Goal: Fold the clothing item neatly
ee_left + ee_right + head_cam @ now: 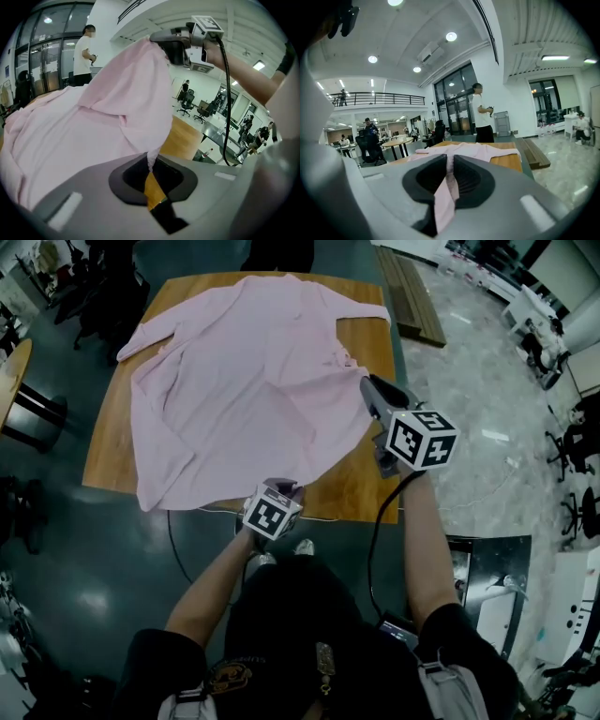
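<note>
L claw (285,487), R claw (367,386) both clamping pink shirt (239,381) fabric over table (361,486).

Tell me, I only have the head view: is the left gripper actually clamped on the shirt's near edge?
Observer: Yes. The left gripper view shows the left gripper shut on a thin pinch of the pink shirt.
Operator: And the right gripper?
Observer: The right gripper is shut on a strip of that shirt, which runs down between its jaws.
Operator: Is that side lifted?
Observer: Yes. In the left gripper view the cloth drapes down from the right gripper, above the wooden table.
</note>
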Tool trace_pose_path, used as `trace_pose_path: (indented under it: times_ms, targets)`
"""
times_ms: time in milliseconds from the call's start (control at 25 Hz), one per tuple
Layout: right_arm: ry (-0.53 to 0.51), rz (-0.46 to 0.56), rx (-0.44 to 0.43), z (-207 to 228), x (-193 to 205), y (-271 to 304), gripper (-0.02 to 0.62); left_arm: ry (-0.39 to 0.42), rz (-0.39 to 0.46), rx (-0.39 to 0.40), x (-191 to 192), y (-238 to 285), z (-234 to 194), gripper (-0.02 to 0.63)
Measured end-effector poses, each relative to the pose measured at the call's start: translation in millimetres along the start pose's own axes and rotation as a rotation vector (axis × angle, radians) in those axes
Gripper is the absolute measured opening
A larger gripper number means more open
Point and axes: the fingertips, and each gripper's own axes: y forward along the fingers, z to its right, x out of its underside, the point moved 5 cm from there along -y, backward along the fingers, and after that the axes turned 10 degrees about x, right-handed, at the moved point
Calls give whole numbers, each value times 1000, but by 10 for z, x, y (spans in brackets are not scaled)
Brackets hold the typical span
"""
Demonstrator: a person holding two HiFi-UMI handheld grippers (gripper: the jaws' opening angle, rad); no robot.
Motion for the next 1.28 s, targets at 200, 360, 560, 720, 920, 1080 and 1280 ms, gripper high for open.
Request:
trace_pose_path:
  times_ms: [200, 360, 560, 720, 920, 1080, 1280]
  targets:
    - [-35, -23, 0, -242, 66, -100, 49, -6, 4, -6, 118, 63, 222, 28]
    - [-43, -42, 3, -350, 163, -109, 50, -19, 8, -18, 233, 132, 308, 29]
    - [-17, -35, -50, -457, 149, -124, 49, -36, -12, -2, 364, 236, 429, 51]
    - [-23, -20, -148, -681, 79, -118, 49, -58, -5, 13, 401, 278, 554, 100]
    - [-41, -42, -299, -1164, 212, -125, 50, -69, -10, 40, 531, 197, 690, 101]
    - [-51, -96, -374, -1603, 445, -133, 49, -96, 28, 15, 671, -55, 573, 89]
    - [-67, -182, -386, -2068, 859, -192, 49, -134, 99, -43, 824, -621, 236, 63]
